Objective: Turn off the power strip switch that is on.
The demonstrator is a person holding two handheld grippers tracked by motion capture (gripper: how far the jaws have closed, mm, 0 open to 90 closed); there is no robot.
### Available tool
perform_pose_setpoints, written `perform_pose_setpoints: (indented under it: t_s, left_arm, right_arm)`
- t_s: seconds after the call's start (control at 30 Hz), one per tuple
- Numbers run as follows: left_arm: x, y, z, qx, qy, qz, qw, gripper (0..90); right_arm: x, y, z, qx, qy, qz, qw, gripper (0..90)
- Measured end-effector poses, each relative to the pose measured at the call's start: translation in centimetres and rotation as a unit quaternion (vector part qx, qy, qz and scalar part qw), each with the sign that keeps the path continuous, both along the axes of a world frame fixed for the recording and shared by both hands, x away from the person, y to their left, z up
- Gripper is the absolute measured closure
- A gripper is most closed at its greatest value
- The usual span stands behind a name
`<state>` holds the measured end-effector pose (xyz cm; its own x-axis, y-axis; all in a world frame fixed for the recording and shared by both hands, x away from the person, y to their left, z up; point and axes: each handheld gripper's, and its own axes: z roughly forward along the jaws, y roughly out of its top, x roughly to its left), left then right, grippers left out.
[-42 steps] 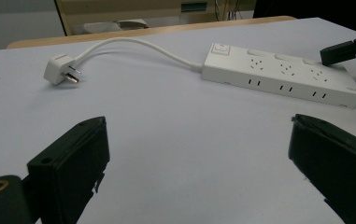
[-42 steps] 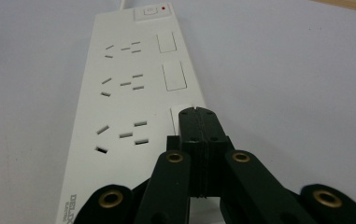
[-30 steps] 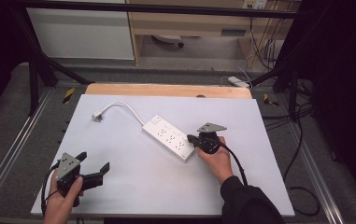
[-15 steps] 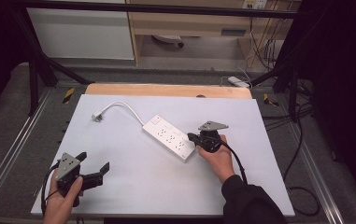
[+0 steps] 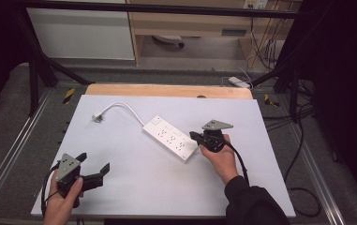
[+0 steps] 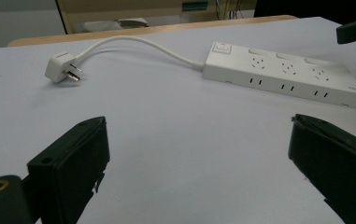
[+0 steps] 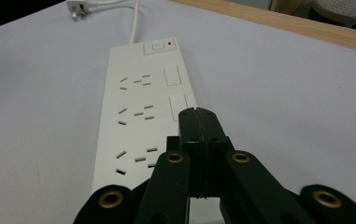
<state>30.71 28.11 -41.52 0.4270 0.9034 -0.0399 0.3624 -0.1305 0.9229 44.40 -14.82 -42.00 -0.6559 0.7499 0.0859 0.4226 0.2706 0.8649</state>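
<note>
my left gripper (image 5: pixel 93 167) sits at the near left of the white table (image 5: pixel 134 187), jaws wide apart and empty. my right gripper (image 5: pixel 196 136) has its jaws pressed together over the near end of the power strip (image 5: pixel 170 138), whose plug (image 5: pixel 97 116) lies far left.

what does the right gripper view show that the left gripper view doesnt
Right gripper view alone: the strip's power button with its red light, and the right gripper shut, just over the strip's near end. Left gripper view alone: the left gripper wide open above bare table. Both: the white power strip, its cord and plug.
</note>
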Motion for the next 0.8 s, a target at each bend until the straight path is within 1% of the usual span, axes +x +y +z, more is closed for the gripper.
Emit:
perform_pose_setpoints:
  t_s: [0.8]
  left_arm:
    - [0.0, 0.0, 0.0, 0.002, 0.0, 0.0, 1.0, 5.2]
  right_arm:
    - [-0.7, -1.5, 2.2, 0.019, -0.02, -0.007, 0.9996, 90.0]
